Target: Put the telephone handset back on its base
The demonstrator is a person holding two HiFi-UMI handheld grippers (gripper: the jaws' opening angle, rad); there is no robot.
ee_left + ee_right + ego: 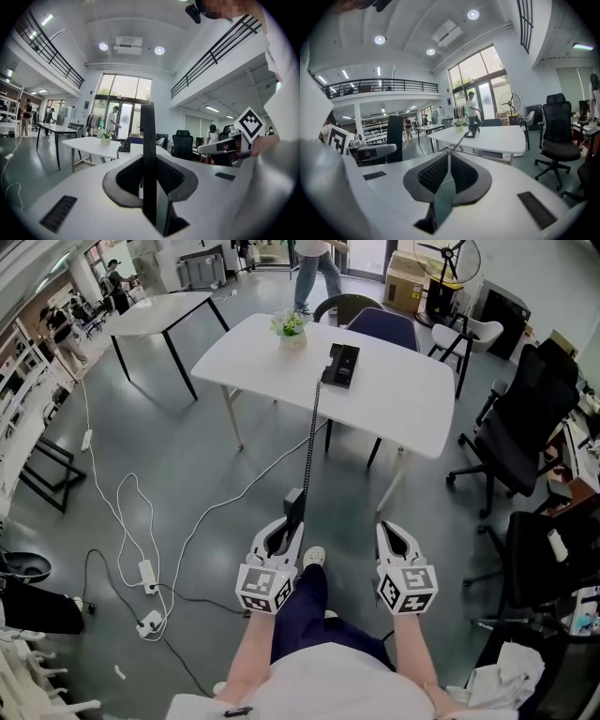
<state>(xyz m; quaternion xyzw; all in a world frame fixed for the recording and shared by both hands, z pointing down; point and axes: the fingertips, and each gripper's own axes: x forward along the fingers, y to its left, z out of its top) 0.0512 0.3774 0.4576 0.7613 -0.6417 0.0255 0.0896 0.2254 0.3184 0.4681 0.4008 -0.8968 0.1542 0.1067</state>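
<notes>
The black telephone handset (294, 506) stands upright between the jaws of my left gripper (286, 532), which is shut on it. Its coiled cord (310, 432) runs taut up to the black base (339, 365) on the white table (403, 399). The left gripper view shows the handset (149, 154) as a tall dark bar clamped between the pads, with the base (124, 145) far ahead on the table. My right gripper (395, 536) is beside the left one, jaws together and empty. From the right gripper view, the handset (395, 138) is at left and the base (472, 130) is ahead.
A small potted plant (292, 328) stands on the table near the base. Chairs (382, 326) sit behind the table and black office chairs (525, 427) stand at right. White cables and power strips (147, 575) lie on the grey floor at left. A person (317, 268) walks at the back.
</notes>
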